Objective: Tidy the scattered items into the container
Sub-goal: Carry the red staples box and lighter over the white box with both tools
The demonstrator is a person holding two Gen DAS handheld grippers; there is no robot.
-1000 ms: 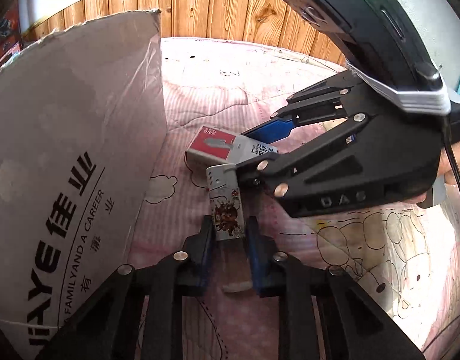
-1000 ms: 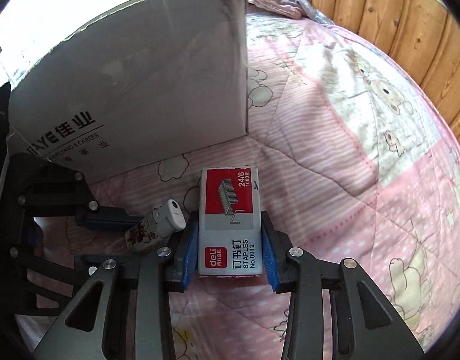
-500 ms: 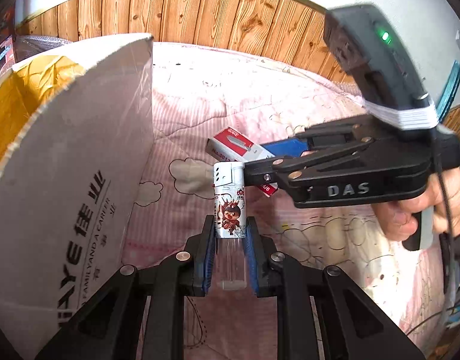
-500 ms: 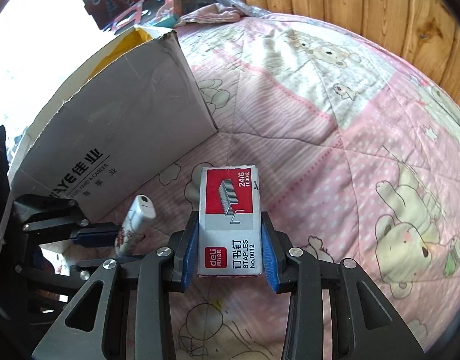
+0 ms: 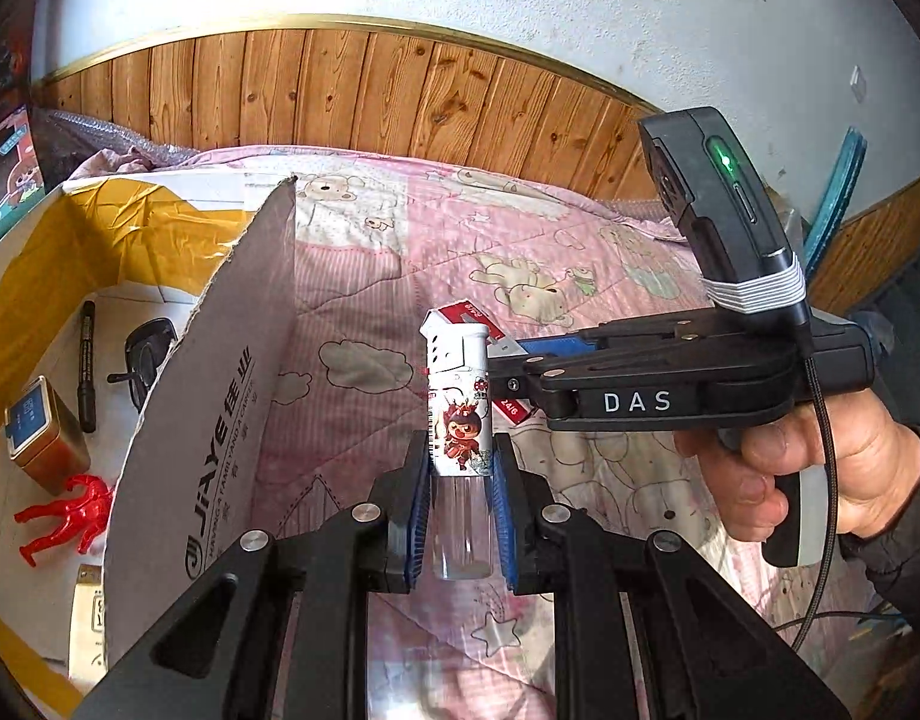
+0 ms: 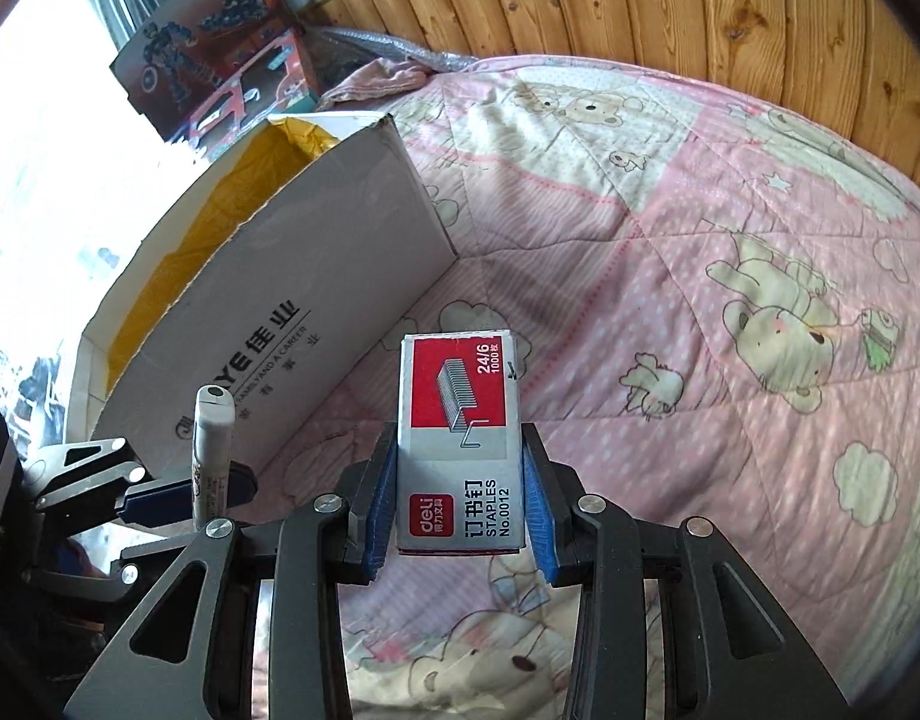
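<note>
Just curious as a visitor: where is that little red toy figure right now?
In the left wrist view, the red toy figure lies at lower left inside the cardboard box, just below the small tin.

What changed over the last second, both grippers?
Both grippers rose off the quilt with their loads: the left gripper lifted the lighter upright, the right gripper lifted the staples box. The box interior now shows over the cardboard wall. Both grips and the box position are unchanged.
</note>
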